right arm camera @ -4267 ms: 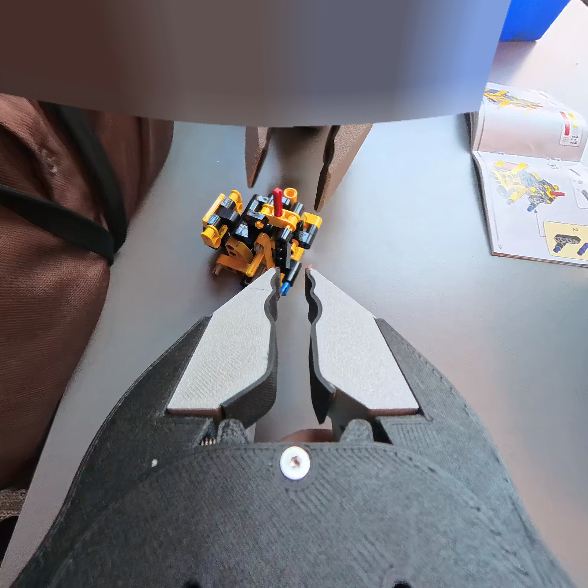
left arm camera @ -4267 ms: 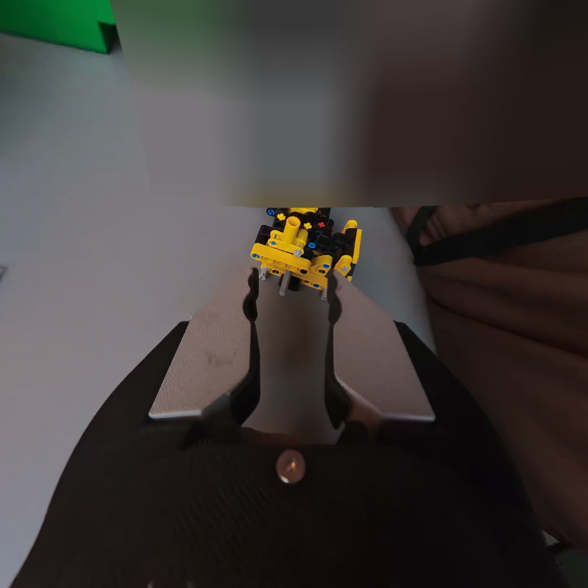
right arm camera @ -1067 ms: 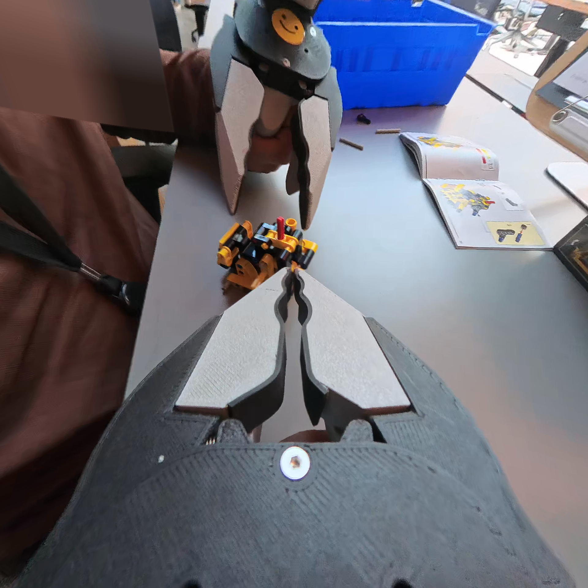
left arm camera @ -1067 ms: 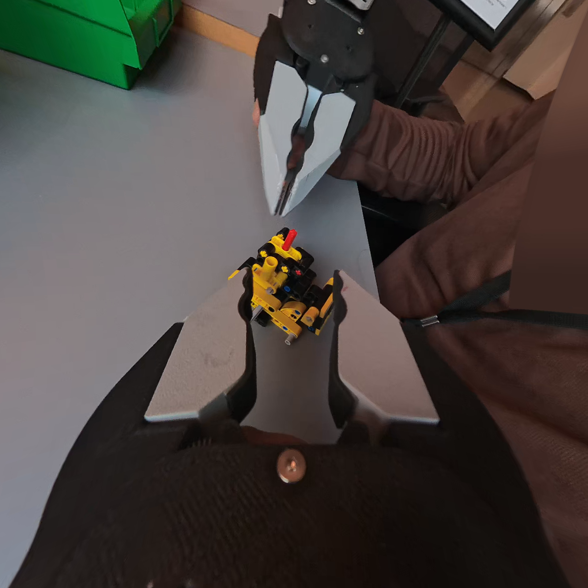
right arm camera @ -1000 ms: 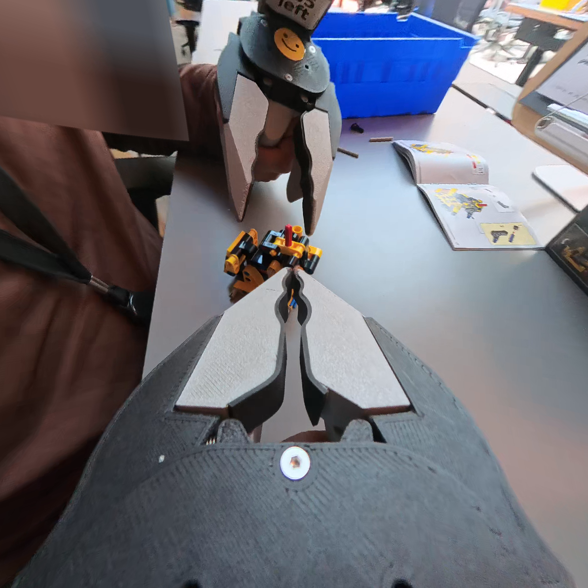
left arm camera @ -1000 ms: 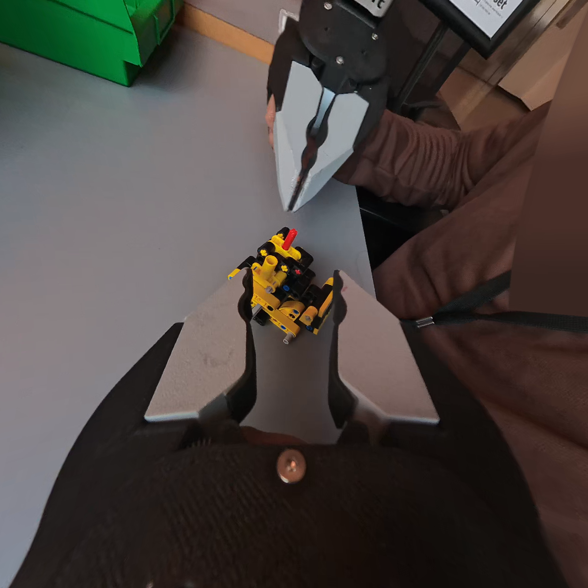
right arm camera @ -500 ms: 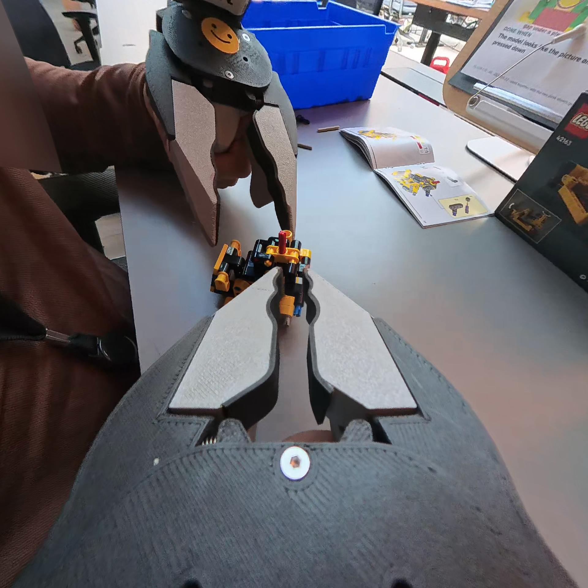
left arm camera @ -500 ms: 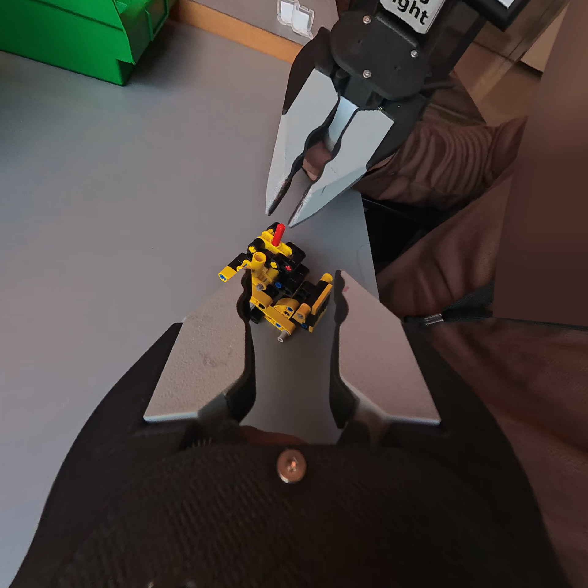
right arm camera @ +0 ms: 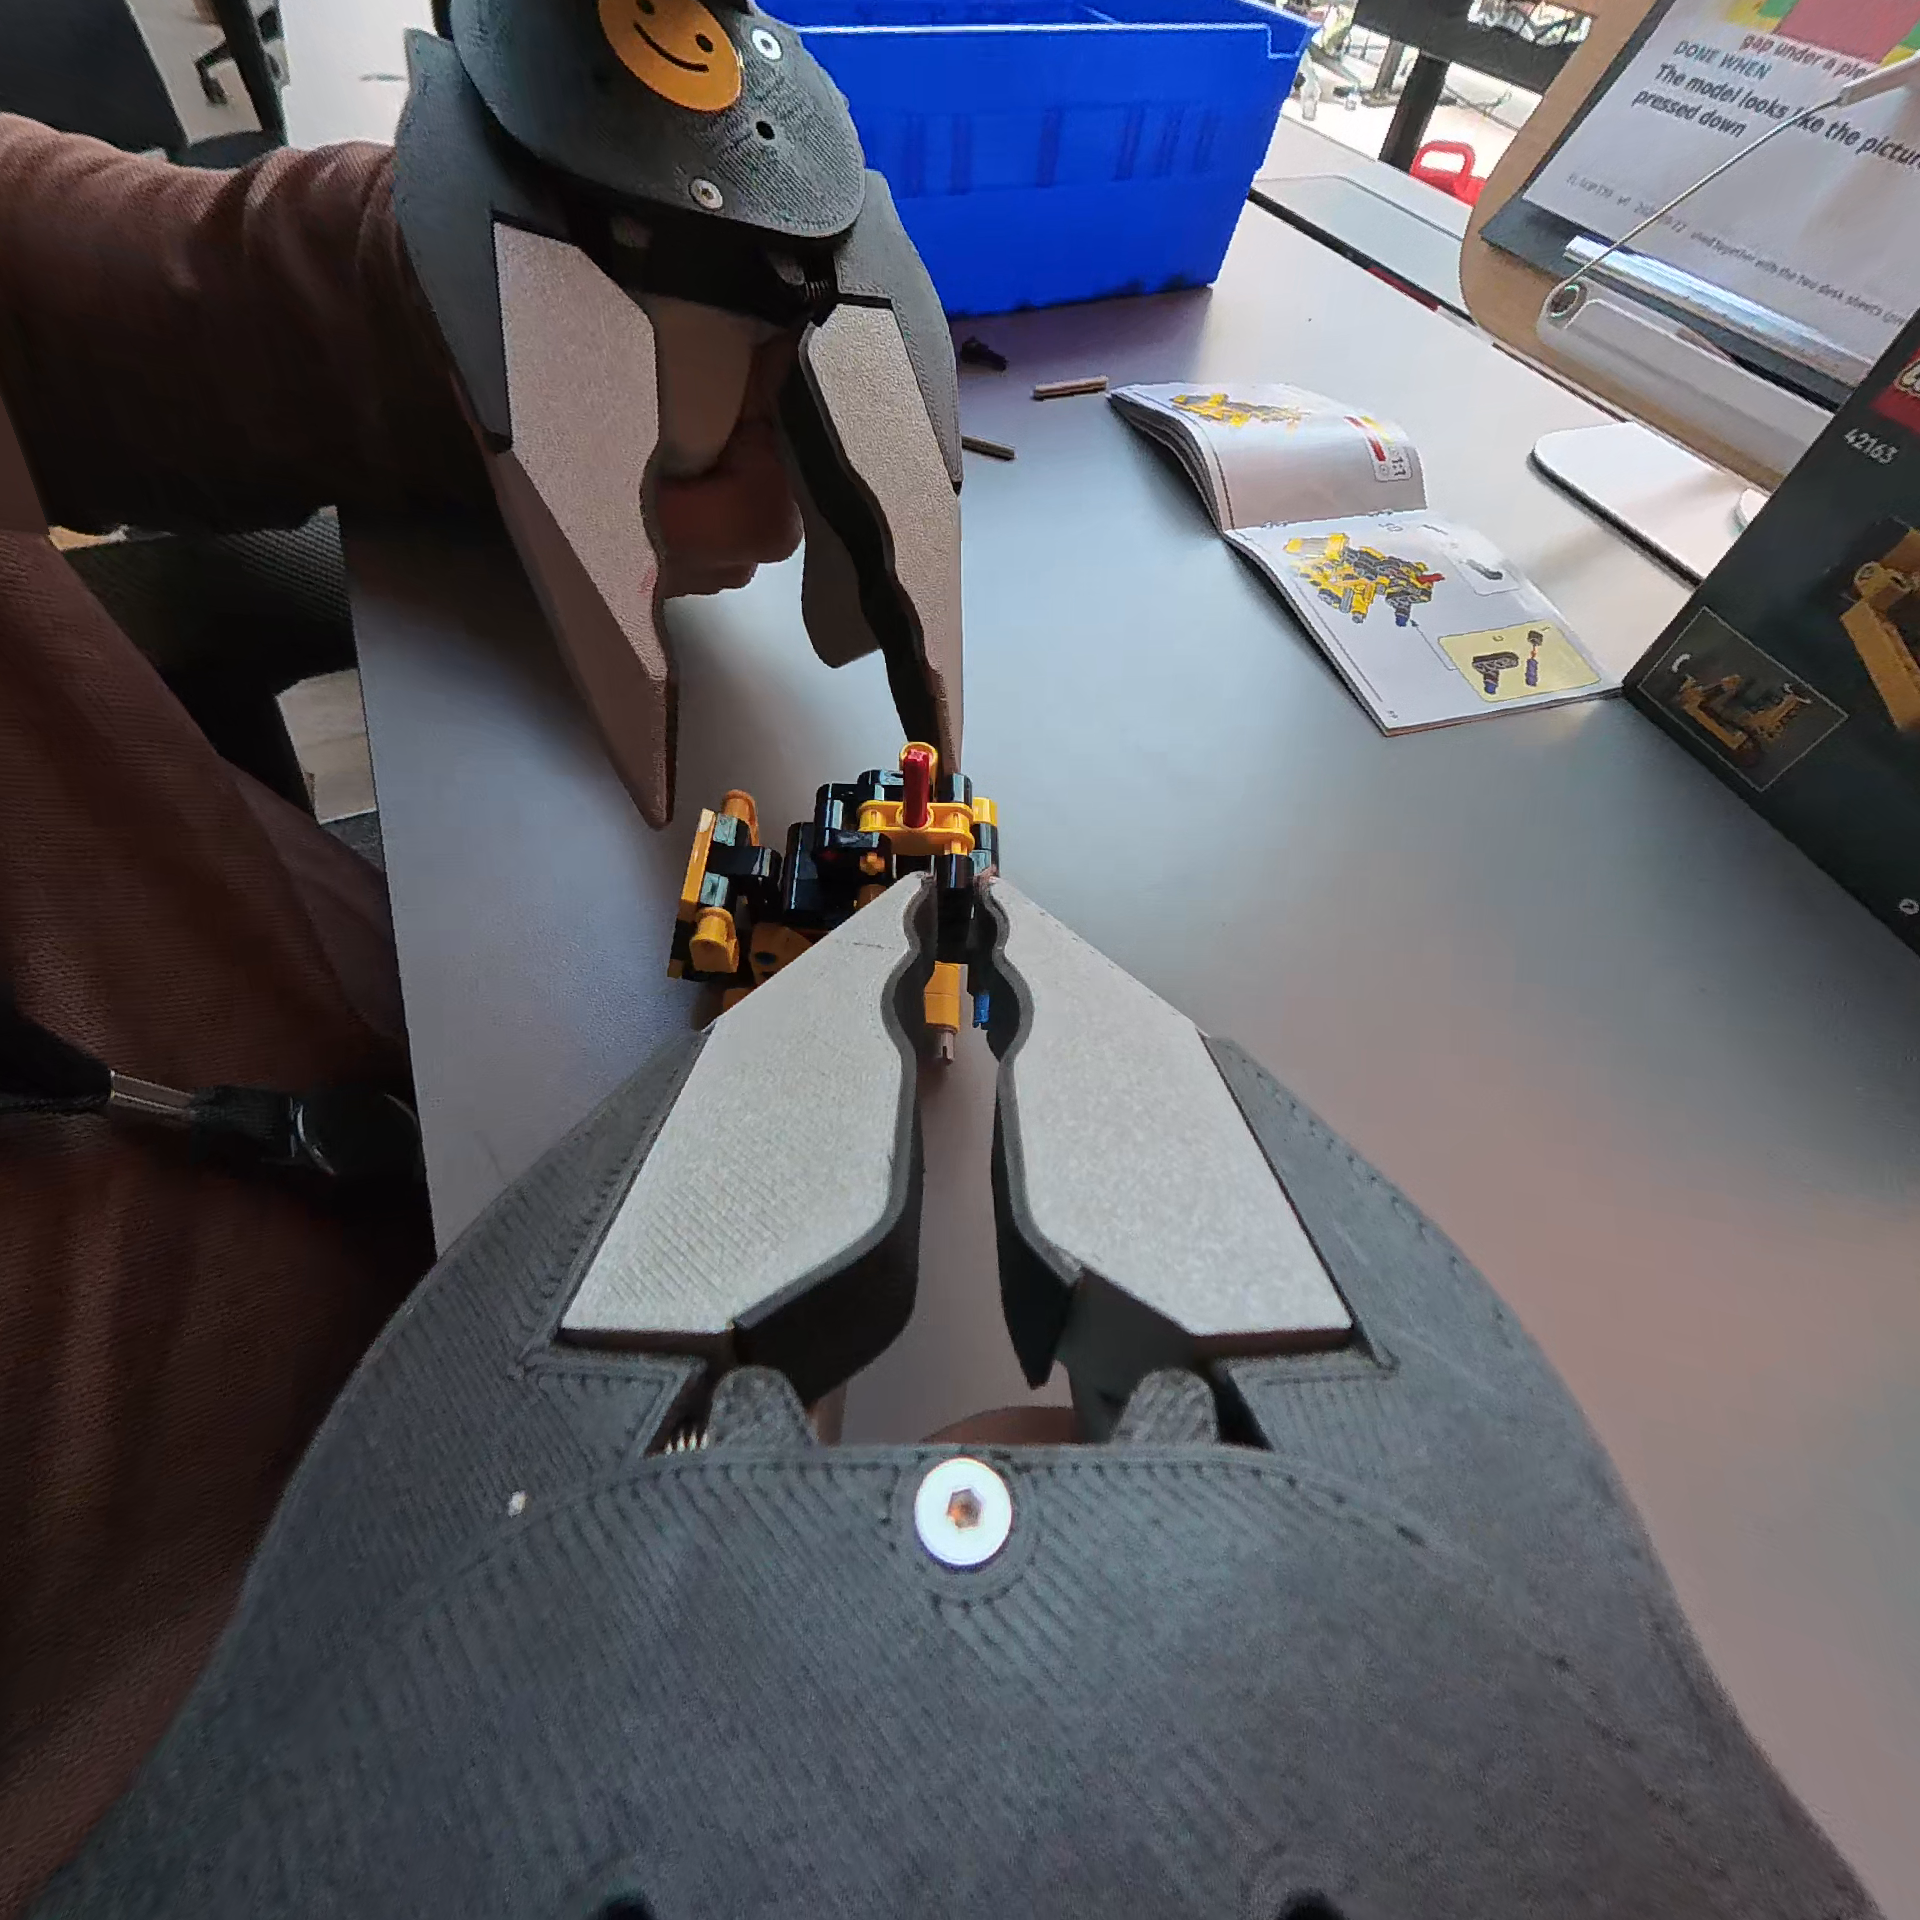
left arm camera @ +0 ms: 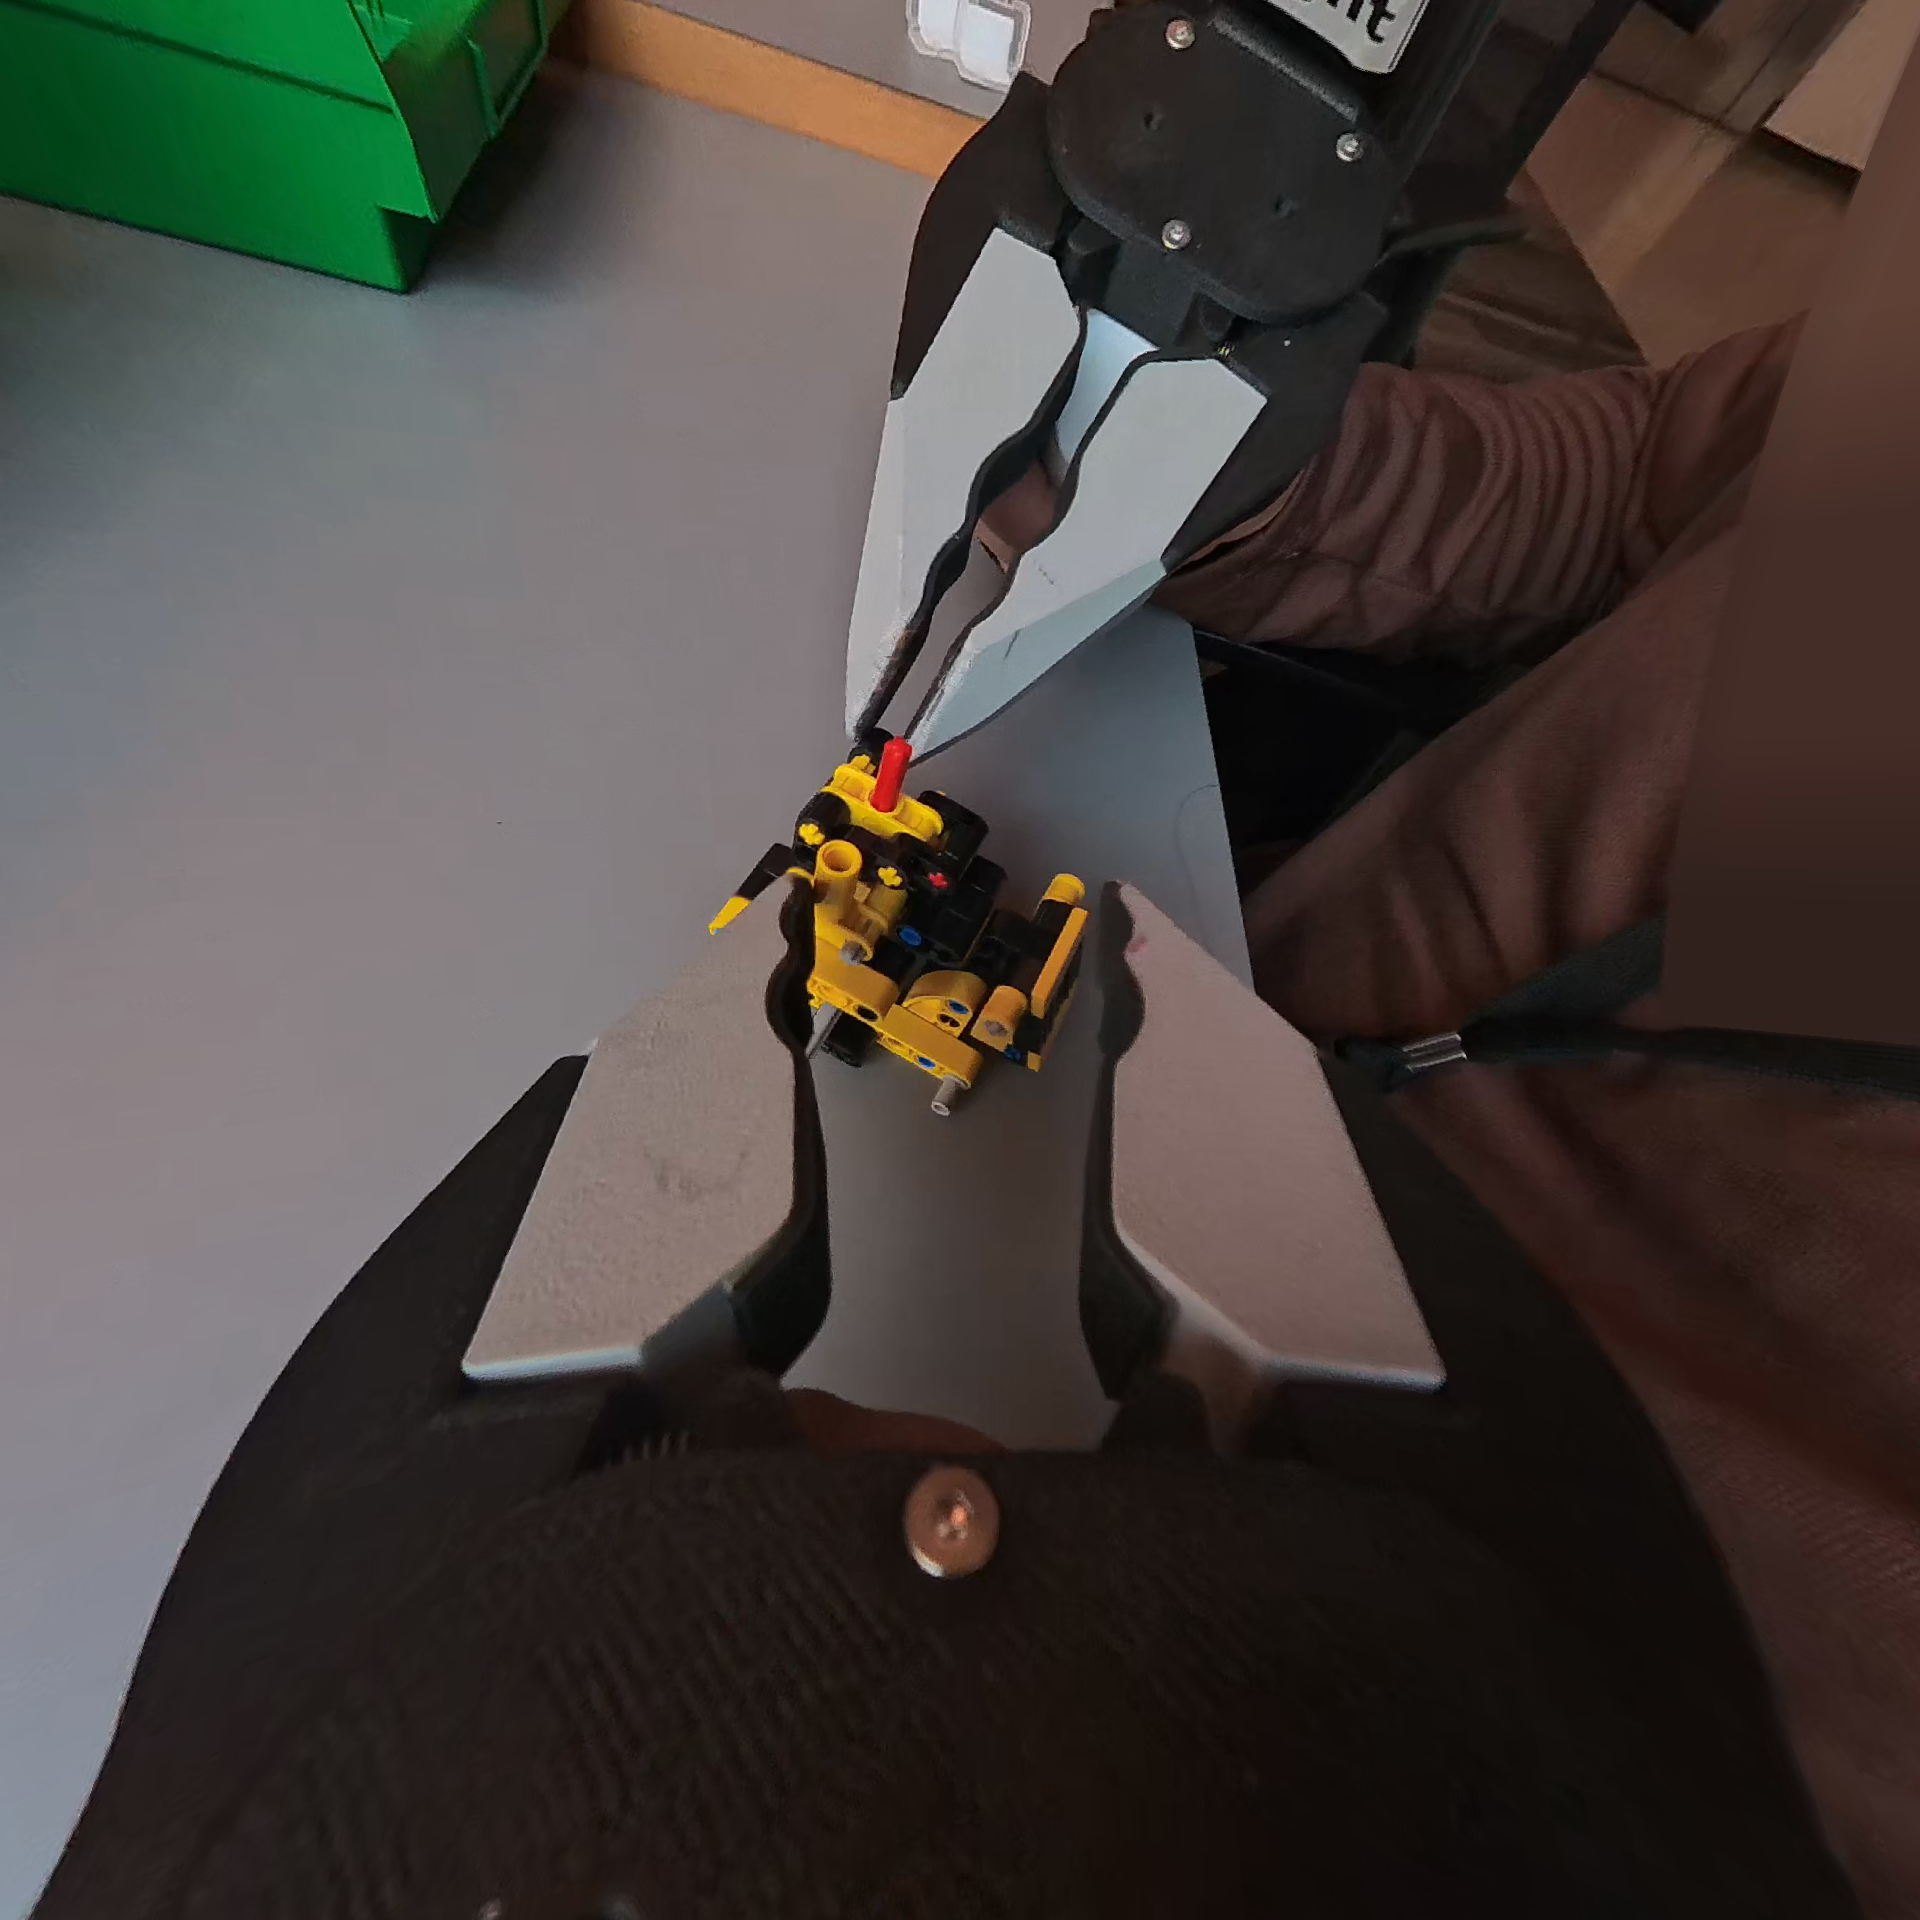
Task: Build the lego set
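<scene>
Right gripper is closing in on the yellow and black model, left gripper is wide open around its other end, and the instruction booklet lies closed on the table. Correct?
Not quite: the instruction booklet lies open, as the right wrist view shows. The rest stands: the right gripper is narrowed on the model, and the left gripper is wide open around its other end.

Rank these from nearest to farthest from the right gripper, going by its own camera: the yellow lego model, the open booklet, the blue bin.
1. Lego model, right at the right gripper tips.
2. Open booklet, farther back on the right.
3. Blue bin, at the table's far end.
</scene>
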Tool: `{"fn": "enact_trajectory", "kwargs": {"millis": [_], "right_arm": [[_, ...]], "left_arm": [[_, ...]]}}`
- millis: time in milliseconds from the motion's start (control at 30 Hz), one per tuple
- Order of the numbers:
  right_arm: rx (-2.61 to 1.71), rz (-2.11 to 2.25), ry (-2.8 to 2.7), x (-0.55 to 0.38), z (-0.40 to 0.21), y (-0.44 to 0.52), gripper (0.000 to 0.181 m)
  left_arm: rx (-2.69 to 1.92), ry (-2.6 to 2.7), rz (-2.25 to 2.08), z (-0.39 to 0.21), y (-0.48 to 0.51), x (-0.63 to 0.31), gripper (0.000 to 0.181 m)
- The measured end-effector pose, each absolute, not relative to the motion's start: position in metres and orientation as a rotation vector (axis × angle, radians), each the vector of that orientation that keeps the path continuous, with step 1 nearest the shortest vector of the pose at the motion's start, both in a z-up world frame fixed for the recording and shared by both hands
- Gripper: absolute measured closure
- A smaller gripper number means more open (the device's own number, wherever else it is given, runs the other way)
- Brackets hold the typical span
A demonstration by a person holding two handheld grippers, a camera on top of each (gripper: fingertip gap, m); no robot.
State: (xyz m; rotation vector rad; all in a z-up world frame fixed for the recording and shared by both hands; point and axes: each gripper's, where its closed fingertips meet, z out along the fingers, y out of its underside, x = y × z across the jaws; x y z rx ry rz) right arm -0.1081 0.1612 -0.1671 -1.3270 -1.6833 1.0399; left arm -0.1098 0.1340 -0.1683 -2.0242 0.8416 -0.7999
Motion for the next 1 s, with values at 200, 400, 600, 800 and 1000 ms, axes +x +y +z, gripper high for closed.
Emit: {"fn": "enact_trajectory", "kwargs": {"millis": [200, 400, 600, 800, 1000], "right_arm": [[-1.318, 1.056, -1.703, -0.110, -0.167, 0.158, 0.177], [-1.315, 1.082, -1.714, -0.108, -0.167, 0.157, 0.178], [-1.321, 1.143, -1.737, -0.109, -0.167, 0.156, 0.178], [-1.315, 1.187, -1.761, -0.108, -0.167, 0.155, 0.178], [-1.296, 1.203, -1.784, -0.109, -0.167, 0.155, 0.178]], "left_arm": [[-2.034, 0.858, -0.728, -0.172, 0.135, -0.109, 0.137], [-1.990, 0.820, -0.674, -0.160, 0.137, -0.130, 0.154], [-1.956, 0.879, -0.713, -0.157, 0.140, -0.133, 0.181], [-1.977, 0.947, -0.699, -0.172, 0.139, -0.124, 0.173], [-1.957, 0.933, -0.704, -0.170, 0.141, -0.125, 0.178]]}}
